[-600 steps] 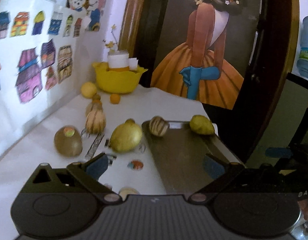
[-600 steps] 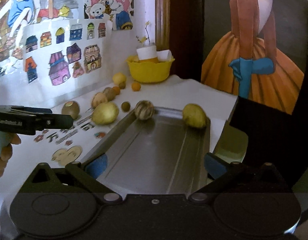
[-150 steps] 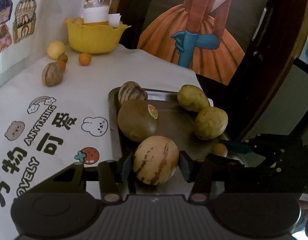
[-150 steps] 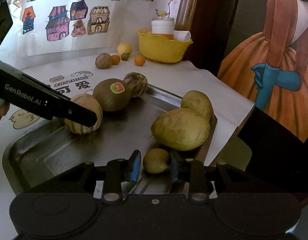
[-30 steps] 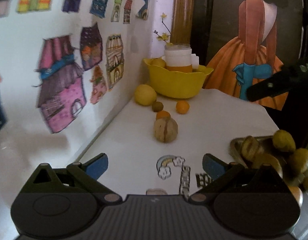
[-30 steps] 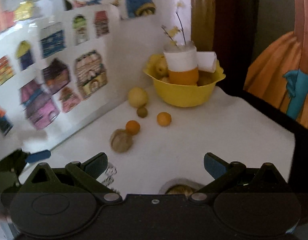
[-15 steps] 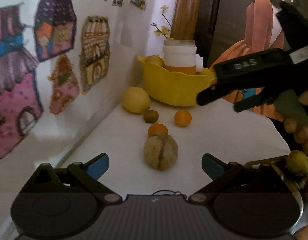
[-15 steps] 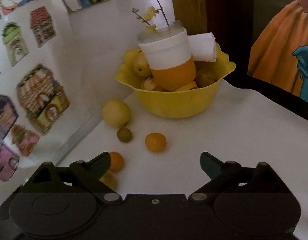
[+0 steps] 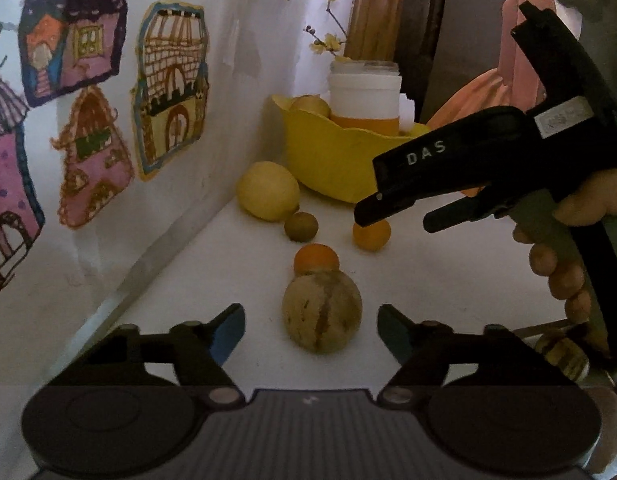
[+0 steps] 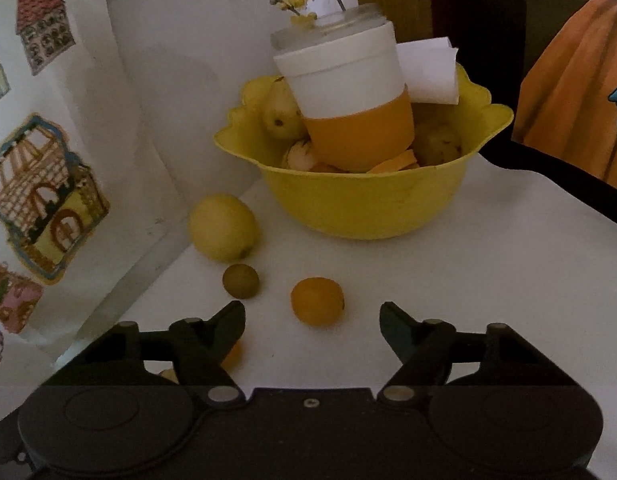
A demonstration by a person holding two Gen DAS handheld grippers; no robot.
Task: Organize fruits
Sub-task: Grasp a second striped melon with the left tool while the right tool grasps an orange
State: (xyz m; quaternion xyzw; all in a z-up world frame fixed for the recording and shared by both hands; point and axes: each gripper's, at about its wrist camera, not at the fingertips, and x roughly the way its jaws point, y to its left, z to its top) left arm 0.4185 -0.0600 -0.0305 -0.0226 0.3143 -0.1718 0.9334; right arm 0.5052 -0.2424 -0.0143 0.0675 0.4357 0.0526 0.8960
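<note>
A striped tan melon-like fruit [image 9: 322,312] lies on the white table, in the gap between the fingertips of my left gripper [image 9: 310,330]. The jaws are closing and the pads are clear of it. Behind it sits an orange [image 9: 316,258]. In the right wrist view a small orange [image 10: 317,301] lies just ahead of my right gripper [image 10: 312,322]. Its jaws are closing too, and neither pad touches the fruit. The left wrist view shows the right gripper's black body [image 9: 468,152], held by a hand [image 9: 568,248], tipped down over that small orange [image 9: 370,236].
A yellow bowl [image 10: 368,208] at the back holds fruit and a white-and-orange cup [image 10: 348,92]. A yellow round fruit [image 10: 223,227] and a small brown-green fruit [image 10: 240,281] lie by the picture-covered wall [image 9: 108,160]. A striped fruit [image 9: 564,354] shows at the right edge.
Both grippers have come closer to the fruits by the bowl and their jaws have narrowed. The right gripper has dropped over the small orange in the left wrist view.
</note>
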